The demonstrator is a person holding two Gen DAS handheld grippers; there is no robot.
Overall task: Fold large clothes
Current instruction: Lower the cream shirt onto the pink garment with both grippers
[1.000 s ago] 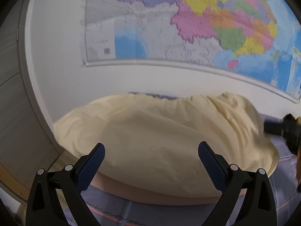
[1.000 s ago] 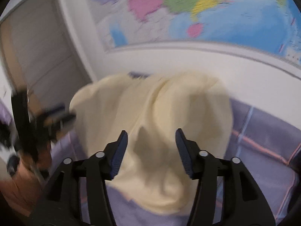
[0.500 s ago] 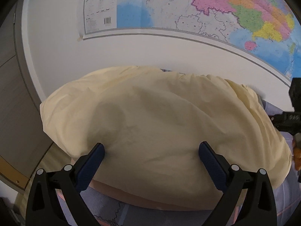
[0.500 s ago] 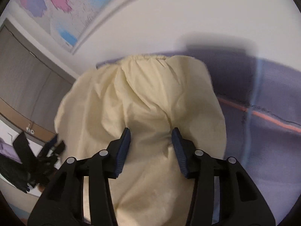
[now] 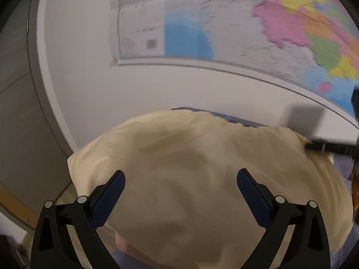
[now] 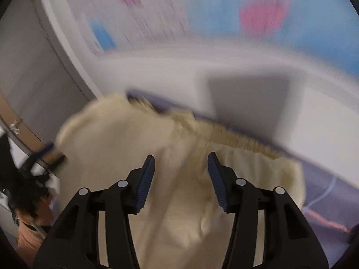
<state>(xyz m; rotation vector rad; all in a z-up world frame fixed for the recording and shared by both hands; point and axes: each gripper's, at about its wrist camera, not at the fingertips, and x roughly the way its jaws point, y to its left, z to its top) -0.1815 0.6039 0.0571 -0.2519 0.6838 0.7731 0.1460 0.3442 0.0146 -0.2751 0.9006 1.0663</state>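
A large pale yellow garment (image 5: 179, 143) lies spread on a purple checked sheet (image 6: 325, 190) against the wall. Its gathered elastic waistband (image 6: 235, 141) runs along the far edge. My left gripper (image 5: 181, 171) hovers over the garment's near left part, jaws wide open with nothing between them. My right gripper (image 6: 181, 155) hangs over the cloth just short of the waistband, jaws half apart and pinching nothing. One black finger of the right gripper (image 5: 323, 146) shows at the garment's right edge in the left wrist view. The right wrist view is blurred by motion.
A colourful wall map (image 5: 224, 22) hangs above the bed on a white wall (image 5: 157, 85). A grey-brown cabinet front (image 5: 18, 112) stands at the left. A person's hand (image 6: 29, 235) holding the left gripper shows at lower left of the right wrist view.
Both grippers have swung sideways over the garment. The right one narrowed a little and now sits nearer the gathered waistband. The garment itself lies as before.
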